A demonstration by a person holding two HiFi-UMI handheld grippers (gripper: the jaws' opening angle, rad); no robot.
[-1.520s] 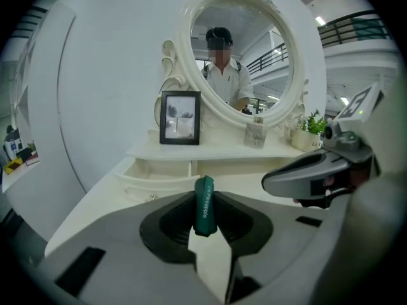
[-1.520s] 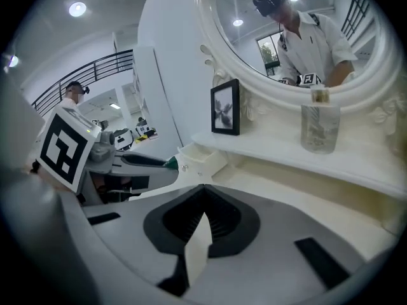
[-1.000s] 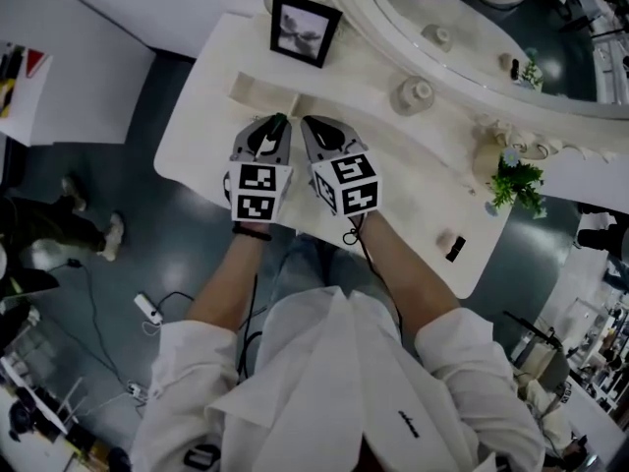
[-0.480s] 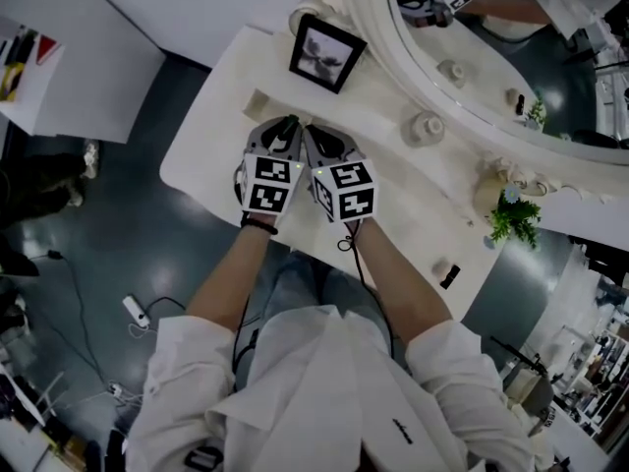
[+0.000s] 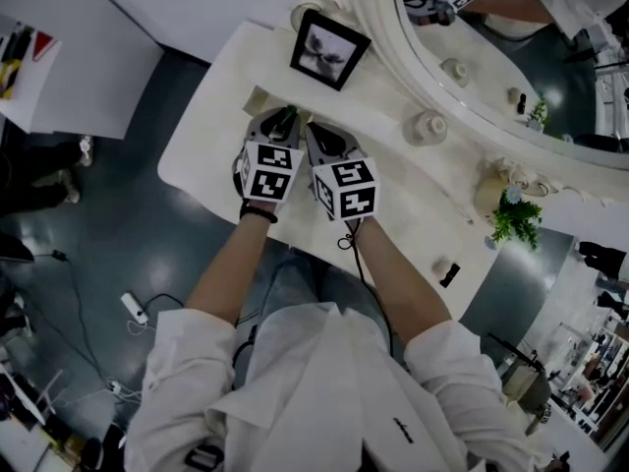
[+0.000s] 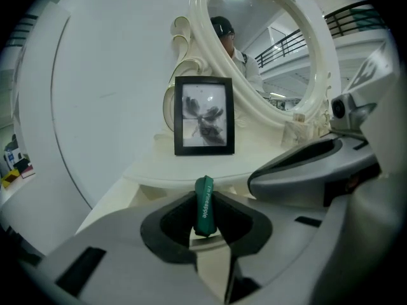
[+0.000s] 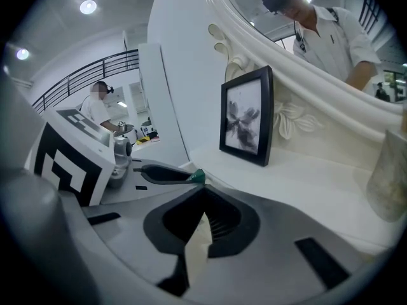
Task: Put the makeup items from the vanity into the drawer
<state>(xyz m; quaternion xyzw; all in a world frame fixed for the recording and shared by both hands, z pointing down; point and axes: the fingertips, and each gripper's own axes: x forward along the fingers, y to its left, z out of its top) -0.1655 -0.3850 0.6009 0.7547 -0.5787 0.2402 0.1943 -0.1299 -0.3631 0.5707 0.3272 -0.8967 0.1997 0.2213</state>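
Observation:
My left gripper (image 6: 203, 197) is shut on a slim dark green makeup tube (image 6: 203, 205), which stands upright between the pads with its top poking above them. In the head view this gripper (image 5: 279, 126) hovers over the white vanity top (image 5: 211, 141), just in front of the black picture frame (image 5: 329, 49). My right gripper (image 7: 202, 189) sits close beside it on the right, jaws together with nothing between them. From the right gripper view the green tube's tip (image 7: 198, 176) shows at the left gripper's nose. The head view also shows the right gripper (image 5: 320, 138).
The black picture frame (image 6: 204, 116) stands on a raised ledge under the oval mirror (image 5: 511, 62). A cream jar (image 5: 429, 126), a small potted plant (image 5: 513, 214) and a small black item (image 5: 449, 274) sit further right. A small cream box (image 5: 257, 99) lies at the left.
Both grippers have edged toward the picture frame, the left one more. The green tube has stayed in the left gripper's grip.

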